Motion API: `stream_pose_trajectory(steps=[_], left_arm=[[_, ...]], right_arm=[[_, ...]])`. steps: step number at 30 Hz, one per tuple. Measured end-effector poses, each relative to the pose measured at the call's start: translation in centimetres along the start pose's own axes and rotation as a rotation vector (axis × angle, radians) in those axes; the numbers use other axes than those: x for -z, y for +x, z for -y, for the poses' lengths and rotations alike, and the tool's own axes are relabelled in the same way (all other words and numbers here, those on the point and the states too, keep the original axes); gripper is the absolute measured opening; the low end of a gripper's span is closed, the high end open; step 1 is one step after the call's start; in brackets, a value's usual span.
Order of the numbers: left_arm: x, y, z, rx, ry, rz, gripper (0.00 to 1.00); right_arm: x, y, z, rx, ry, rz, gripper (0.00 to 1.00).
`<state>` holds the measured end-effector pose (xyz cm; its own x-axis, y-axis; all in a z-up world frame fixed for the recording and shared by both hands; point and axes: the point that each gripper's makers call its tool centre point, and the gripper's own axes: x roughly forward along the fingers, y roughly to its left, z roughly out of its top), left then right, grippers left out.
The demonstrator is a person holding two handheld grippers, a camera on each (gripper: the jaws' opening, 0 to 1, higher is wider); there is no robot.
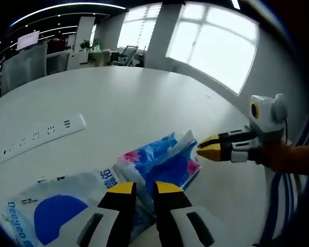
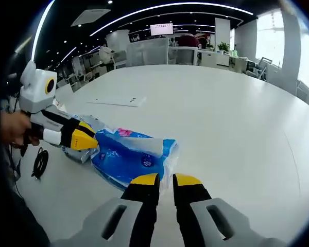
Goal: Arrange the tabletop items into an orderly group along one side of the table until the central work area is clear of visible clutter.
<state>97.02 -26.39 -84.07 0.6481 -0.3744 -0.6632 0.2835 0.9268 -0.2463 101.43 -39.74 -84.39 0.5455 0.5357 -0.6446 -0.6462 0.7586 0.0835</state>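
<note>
A blue tissue pack [image 1: 162,162] lies on the white tabletop [image 1: 144,103], between two hand-held grippers. In the left gripper view, the left gripper [image 1: 143,189] sits at the pack's near end, its yellow-tipped jaws a narrow gap apart and resting on the plastic; whether they pinch it cannot be told. A second, white-and-blue pack [image 1: 56,208] lies touching the tissue pack, on the side nearer that gripper. The right gripper [image 1: 202,147] reaches in at the tissue pack's far end, jaws pressed together, tips just at the crumpled wrapper edge. In the right gripper view, the right gripper [image 2: 166,180] hovers just short of the tissue pack [image 2: 131,154], with a hand [image 2: 13,128] holding the left gripper [image 2: 88,140] beyond it. A flat power strip [image 1: 36,139] lies well apart from the tissue pack, toward the tabletop's middle.
</note>
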Motion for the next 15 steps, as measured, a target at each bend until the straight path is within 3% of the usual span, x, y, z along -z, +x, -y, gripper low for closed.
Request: stream_pose_trajectory(steps=[5,10,15], left_arm=[[0.1,-1.1,0.7,0.007,0.038,0.006,0.18],[0.3,-2.7,1.1,0.007,0.038,0.021,0.31],[0.7,-5.1,1.5,0.013,0.058,0.036,0.41]], right_arm=[[-0.6,-0.7,-0.6,0.001,0.007,0.030,0.20],[-0.6,-2.0,-1.8,-0.005,0.028,0.047,0.35],[-0.8,-4.1,-4.9,-0.025,0.027,0.064,0.45]])
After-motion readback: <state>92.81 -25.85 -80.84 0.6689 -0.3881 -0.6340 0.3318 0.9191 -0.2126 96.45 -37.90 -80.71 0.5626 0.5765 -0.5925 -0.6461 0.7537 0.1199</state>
